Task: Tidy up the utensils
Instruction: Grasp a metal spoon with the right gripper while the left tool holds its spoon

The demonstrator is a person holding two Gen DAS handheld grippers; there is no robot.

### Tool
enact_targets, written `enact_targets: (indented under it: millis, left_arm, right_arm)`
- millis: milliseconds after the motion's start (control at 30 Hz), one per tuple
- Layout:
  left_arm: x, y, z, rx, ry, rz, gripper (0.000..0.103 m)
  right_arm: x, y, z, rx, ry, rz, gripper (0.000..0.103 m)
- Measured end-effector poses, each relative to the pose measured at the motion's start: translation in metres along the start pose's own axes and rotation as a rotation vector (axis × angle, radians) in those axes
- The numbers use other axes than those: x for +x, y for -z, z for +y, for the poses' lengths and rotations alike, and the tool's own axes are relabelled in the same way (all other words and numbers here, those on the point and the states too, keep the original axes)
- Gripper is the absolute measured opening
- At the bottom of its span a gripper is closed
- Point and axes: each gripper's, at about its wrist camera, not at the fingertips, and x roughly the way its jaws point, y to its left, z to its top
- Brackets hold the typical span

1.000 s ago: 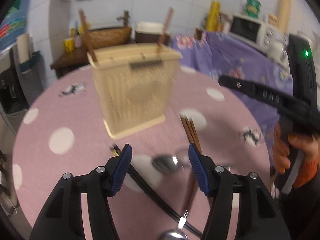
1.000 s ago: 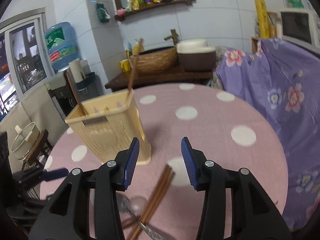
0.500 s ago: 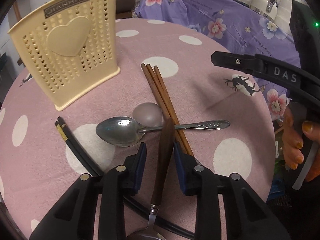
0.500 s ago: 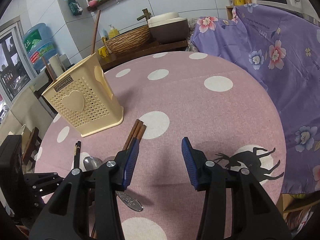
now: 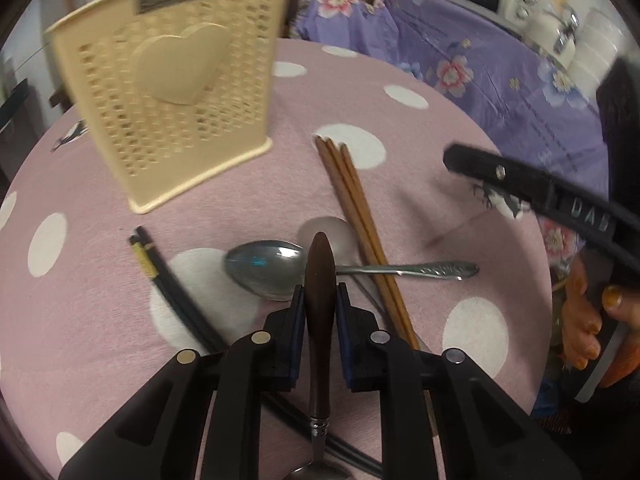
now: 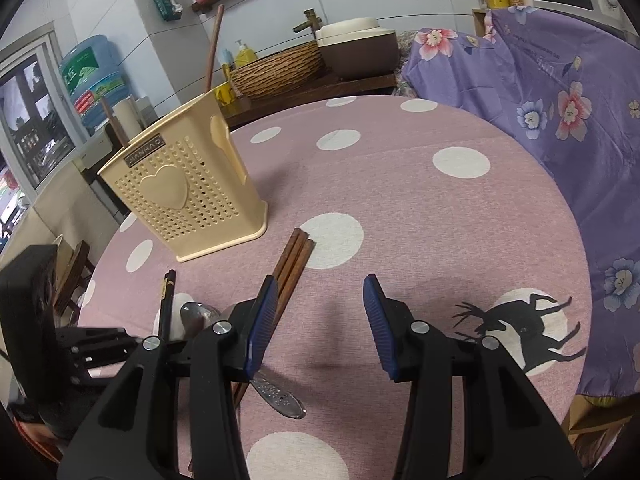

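My left gripper (image 5: pixel 320 296) is closing its jaws on the dark wooden handle of a spoon (image 5: pixel 320 264), and the pads press on it. Under the handle's tip lie a steel spoon (image 5: pixel 264 270), three brown chopsticks (image 5: pixel 352 200) and, to the left, black chopsticks (image 5: pixel 168 292). The cream perforated utensil holder (image 5: pixel 172 96) stands beyond them with a heart on its face. My right gripper (image 6: pixel 318 300) is open over bare cloth, just right of the brown chopsticks (image 6: pixel 294 256). In the right wrist view the holder (image 6: pixel 188 196) has brown utensils standing in it.
The round table (image 6: pixel 440 220) wears a pink cloth with white dots. A purple floral cover (image 6: pixel 540 80) drapes furniture along its right side. A wicker basket (image 6: pixel 276 72) and a water bottle (image 6: pixel 92 80) stand behind. A person's hand (image 5: pixel 588 320) grips the right tool.
My left gripper has dropped toward the table and its jaws have closed from wide apart onto the wooden spoon handle. My right gripper has sunk too and stayed open.
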Motion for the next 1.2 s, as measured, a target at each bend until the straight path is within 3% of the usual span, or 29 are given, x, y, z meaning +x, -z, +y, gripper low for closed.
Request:
enact_targets:
  millis: [200,367,500,700,867,1200]
  left_arm:
    - [-0.034,0.002,0.038,-0.144,-0.046,-0.092,0.016]
    - [-0.047,0.011,0.067,-0.246,-0.073,-0.118,0.016]
    - [-0.053,0.018,0.078,-0.278,-0.110,-0.136,0.016]
    - [-0.054,0.020,0.078,-0.299,-0.098,-0.145,0.016]
    - [-0.055,0.022,0.079,-0.296,-0.095,-0.148,0.016]
    - [-0.060,0.017,0.084,-0.302,-0.104,-0.175,0.016]
  right_arm:
    - [0.018,-0.001,0.035,-0.158,-0.145,0.104,0.050]
    - [0.038,0.003,0.082,-0.382,-0.228,0.205,0.053]
    - [0.058,0.006,0.108,-0.536,-0.225,0.268,0.053]
    - [0.089,0.003,0.127,-0.691,-0.212,0.383,0.053]
    - [0.107,0.007,0.130,-0.743,-0.182,0.453,0.053]
    - [0.104,0.009,0.131,-0.741,-0.185,0.452,0.040]
